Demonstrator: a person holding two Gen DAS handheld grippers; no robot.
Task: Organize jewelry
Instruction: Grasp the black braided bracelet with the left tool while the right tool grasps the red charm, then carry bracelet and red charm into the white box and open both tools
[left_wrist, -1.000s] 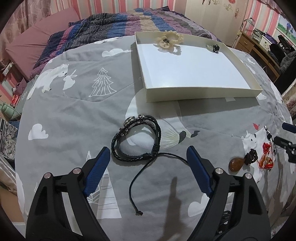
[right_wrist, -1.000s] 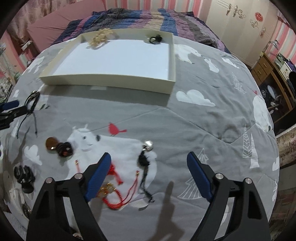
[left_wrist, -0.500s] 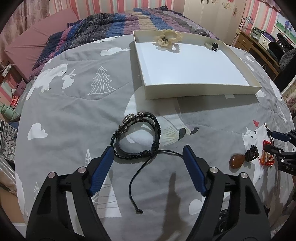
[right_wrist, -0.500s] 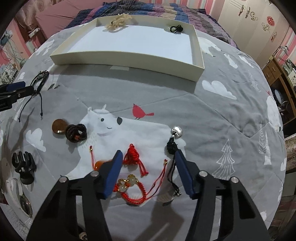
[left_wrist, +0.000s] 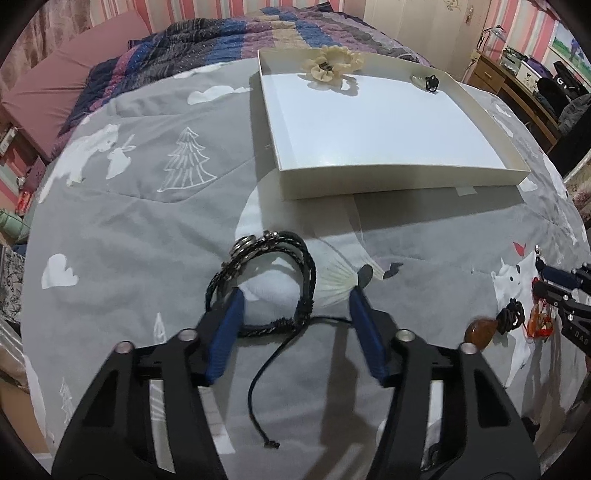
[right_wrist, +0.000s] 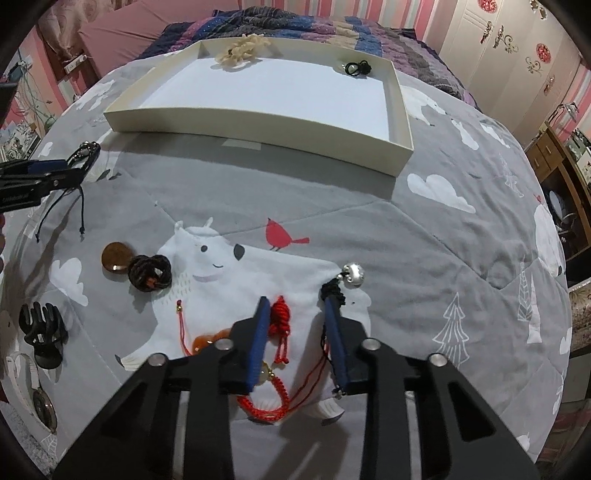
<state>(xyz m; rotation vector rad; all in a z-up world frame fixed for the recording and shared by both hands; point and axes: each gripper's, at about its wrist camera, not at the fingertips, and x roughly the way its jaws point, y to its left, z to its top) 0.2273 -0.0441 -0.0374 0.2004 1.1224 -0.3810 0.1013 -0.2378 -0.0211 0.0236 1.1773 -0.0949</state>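
Left view: left gripper (left_wrist: 295, 306) was held half-open, straddling the black bracelet (left_wrist: 269, 284) on the bedspread (left_wrist: 129, 206), apparently for pickup; white tray (left_wrist: 388, 181) lay beyond. Right view: right gripper (right_wrist: 299, 314) was narrowed around the red cord knot (right_wrist: 280, 317), not yet clamped.

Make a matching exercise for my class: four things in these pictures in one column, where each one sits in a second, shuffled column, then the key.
Things
1. cream flower hair tie
2. black braided bracelet
3. red cord bracelet
4. black claw clip

Places
A. between the left gripper's fingers
B. between the right gripper's fingers
C. inside the white box
D. on the quilt, beside a white strap

Pairs: 1-C, 2-A, 3-B, 4-D
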